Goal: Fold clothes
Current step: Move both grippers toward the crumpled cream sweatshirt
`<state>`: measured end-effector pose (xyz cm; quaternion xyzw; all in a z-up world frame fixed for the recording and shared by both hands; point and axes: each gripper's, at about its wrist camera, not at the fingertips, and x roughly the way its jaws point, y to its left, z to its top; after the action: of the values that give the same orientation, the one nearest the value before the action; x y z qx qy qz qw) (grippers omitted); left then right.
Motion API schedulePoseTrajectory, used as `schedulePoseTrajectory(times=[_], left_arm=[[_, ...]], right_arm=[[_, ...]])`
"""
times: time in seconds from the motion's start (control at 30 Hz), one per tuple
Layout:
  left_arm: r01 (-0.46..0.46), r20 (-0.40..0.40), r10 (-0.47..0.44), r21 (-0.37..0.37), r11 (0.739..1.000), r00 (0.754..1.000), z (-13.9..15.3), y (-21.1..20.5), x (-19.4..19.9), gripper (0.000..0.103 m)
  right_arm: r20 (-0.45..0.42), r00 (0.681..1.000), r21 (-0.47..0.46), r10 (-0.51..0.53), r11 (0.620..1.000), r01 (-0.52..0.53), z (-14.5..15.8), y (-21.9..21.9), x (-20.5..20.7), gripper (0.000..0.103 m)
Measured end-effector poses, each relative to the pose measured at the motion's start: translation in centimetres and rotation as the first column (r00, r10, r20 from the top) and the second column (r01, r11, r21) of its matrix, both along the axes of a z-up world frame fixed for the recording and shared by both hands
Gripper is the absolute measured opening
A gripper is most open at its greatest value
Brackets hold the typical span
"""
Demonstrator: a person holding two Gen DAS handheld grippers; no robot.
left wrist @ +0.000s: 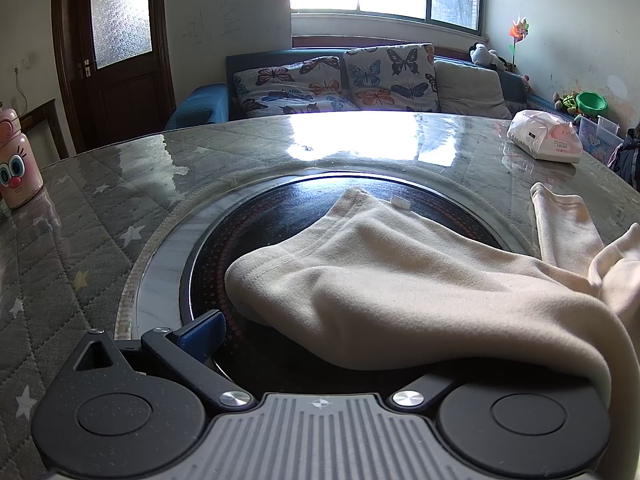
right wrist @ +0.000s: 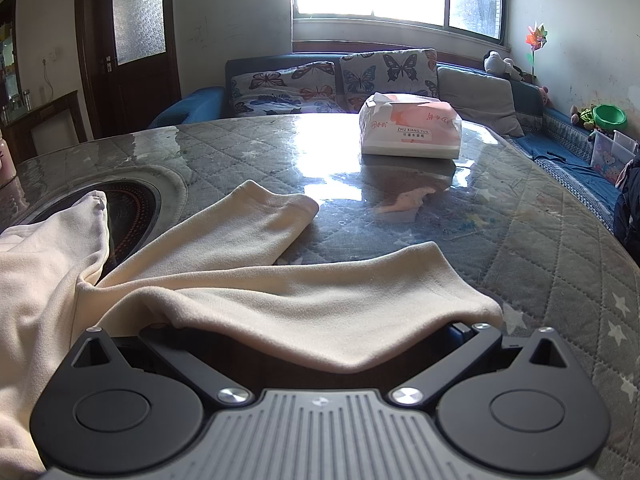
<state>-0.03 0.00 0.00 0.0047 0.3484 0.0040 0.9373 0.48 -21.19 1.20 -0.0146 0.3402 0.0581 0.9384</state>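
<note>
A cream fleece garment (left wrist: 400, 280) lies on the round table, partly over the black hotplate (left wrist: 280, 216) in the middle. In the left wrist view its hem drapes over my left gripper (left wrist: 320, 344); the left blue fingertip (left wrist: 204, 334) shows, spread wide, and the right finger is hidden under cloth. In the right wrist view the garment (right wrist: 280, 304) covers my right gripper (right wrist: 320, 356); its arms are spread wide and both fingertips are hidden. One sleeve (right wrist: 248, 224) stretches toward the table's middle.
A tissue pack (right wrist: 410, 130) sits on the glass-covered quilted table (right wrist: 520, 240) beyond the garment, also in the left wrist view (left wrist: 546, 136). A pink cartoon bottle (left wrist: 16, 160) stands at the far left. A sofa with butterfly cushions (left wrist: 340, 80) is behind the table.
</note>
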Motion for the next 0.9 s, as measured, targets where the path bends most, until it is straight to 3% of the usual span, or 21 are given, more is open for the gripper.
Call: schedulePoseTrajectory(times=[0.6, 0.9], left_arm=[[0.006, -0.010, -0.006, 0.003, 1.000, 1.000, 0.0, -1.2, -1.7, 0.103], [-0.089, -0.030, 0.089, -0.003, 0.996, 0.996, 0.2, -0.8, -3.6, 0.103]], right_arm=[[-0.058, 0.996, -0.023, 0.068, 0.997, -0.070, 0.6, -0.9, -2.0, 0.103], [-0.074, 0.996, -0.024, 0.047, 0.999, -0.049, 1.0, -1.3, -4.2, 0.103]])
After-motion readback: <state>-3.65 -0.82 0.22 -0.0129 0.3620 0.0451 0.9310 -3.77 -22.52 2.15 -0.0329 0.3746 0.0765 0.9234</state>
